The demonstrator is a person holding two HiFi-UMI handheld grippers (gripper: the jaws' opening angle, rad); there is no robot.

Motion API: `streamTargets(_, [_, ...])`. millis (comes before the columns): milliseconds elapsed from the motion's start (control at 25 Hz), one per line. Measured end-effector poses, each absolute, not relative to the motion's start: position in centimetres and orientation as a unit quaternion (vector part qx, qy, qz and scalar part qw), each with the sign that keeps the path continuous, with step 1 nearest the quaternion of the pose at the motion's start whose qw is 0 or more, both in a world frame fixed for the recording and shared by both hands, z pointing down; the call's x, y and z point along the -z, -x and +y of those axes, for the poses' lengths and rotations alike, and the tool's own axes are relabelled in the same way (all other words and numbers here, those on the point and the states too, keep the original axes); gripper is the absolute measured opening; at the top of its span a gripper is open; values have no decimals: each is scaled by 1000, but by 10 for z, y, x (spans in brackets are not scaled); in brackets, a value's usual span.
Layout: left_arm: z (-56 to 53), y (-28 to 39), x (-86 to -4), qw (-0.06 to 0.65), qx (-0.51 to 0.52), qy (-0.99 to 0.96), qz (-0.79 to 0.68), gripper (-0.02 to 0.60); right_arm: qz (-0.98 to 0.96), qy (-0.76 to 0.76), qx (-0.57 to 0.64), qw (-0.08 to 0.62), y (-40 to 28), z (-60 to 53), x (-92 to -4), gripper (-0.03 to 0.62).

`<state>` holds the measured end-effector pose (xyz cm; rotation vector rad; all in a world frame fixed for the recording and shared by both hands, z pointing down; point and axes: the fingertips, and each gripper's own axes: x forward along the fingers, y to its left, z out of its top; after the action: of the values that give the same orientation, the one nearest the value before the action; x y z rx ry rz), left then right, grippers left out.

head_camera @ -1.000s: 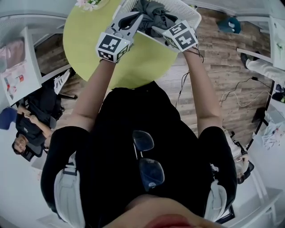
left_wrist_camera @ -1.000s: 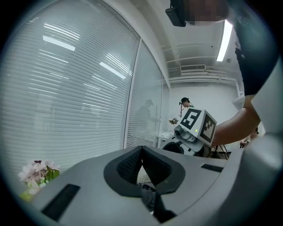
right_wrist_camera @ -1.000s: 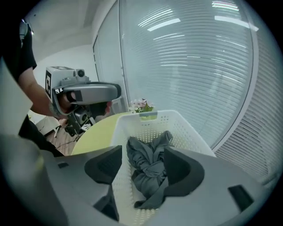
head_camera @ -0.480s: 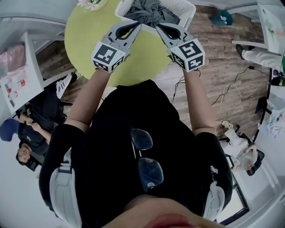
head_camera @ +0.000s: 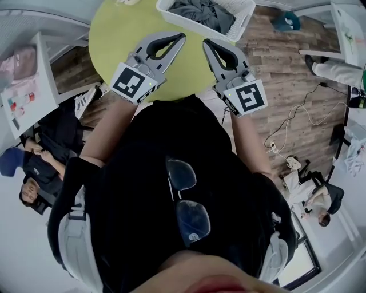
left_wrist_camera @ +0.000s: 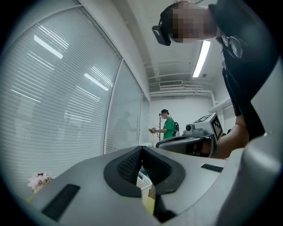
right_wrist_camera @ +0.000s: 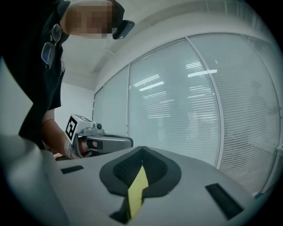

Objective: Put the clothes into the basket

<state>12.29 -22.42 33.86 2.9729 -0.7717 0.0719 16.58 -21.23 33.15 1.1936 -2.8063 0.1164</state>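
Observation:
A white basket (head_camera: 193,25) stands at the far side of the round yellow-green table (head_camera: 120,40), with grey clothes (head_camera: 207,12) heaped inside it. Both grippers hover side by side over the table's near half, short of the basket. My left gripper (head_camera: 182,36) is shut and empty; its own view shows the closed left gripper (left_wrist_camera: 142,148) with a piece of the basket (left_wrist_camera: 144,182) below the pads. My right gripper (head_camera: 206,42) has just closed with nothing between the jaws. The right gripper (right_wrist_camera: 142,149) points level at the blinds.
A bunch of flowers (head_camera: 127,2) lies at the table's far left edge. People sit at the left (head_camera: 34,171) and right (head_camera: 311,197) on the wooden floor, where cables (head_camera: 297,123) trail. A person in green (left_wrist_camera: 167,126) stands far back. White shelves (head_camera: 23,86) flank the table.
Both grippers have drawn back from the basket toward my body and risen. The right jaws, apart over the clothes a second ago, are now closed and empty.

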Motion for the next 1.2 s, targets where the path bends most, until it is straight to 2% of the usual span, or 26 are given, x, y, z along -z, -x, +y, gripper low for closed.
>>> streamTargets(200, [-202,-116,-337,31,-31,-968,-247,11,-924,-380,-25,26,-150,-193,-324,25])
streamTargets(1200, [-199,-110,-333,25,-11,-965,-259,11,-930,-367,-9,38,-141,-189,-323,23])
